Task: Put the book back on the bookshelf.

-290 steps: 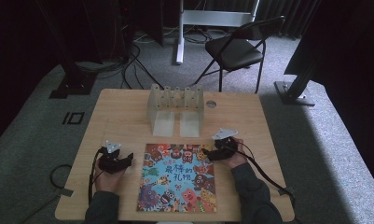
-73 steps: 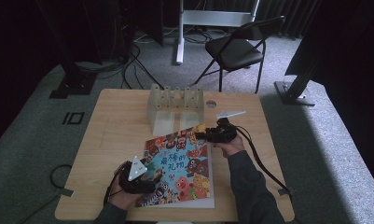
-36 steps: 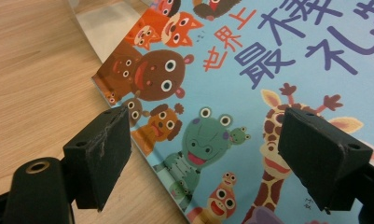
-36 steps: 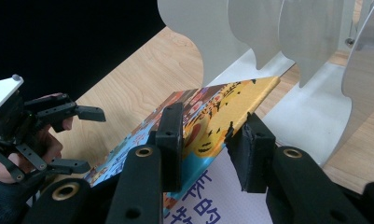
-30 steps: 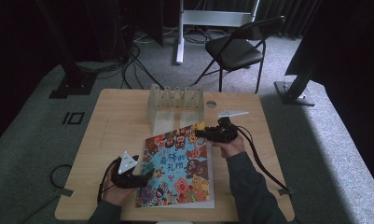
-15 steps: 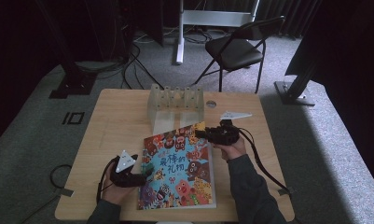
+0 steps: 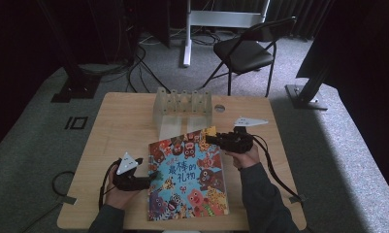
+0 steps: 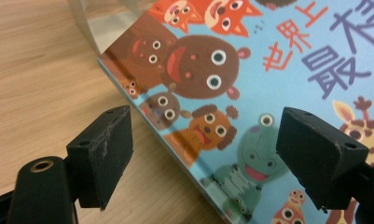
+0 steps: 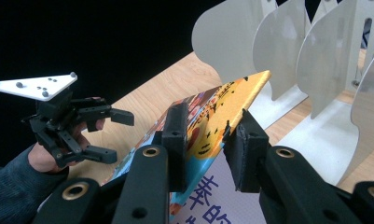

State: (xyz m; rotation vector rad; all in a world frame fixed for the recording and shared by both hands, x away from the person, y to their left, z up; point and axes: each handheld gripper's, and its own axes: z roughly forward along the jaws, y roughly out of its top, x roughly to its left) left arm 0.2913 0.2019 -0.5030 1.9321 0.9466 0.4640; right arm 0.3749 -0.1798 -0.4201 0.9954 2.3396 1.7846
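Picture book (image 7: 189, 174) before white divider rack (image 7: 182, 110), slots vacant

I see a light wooden table (image 7: 114, 121) on grey carpet (image 7: 32, 145). A white slotted rack (image 7: 182, 109) with upright divider fins stands near the table's far edge, centre. A small round hole (image 7: 219, 108) sits just right of the rack. Beyond the table: a black folding chair (image 7: 245, 53), a white stand post (image 7: 187, 29), and black cables (image 7: 138, 58) on the floor. A square floor marking (image 7: 76, 122) lies left of the table.
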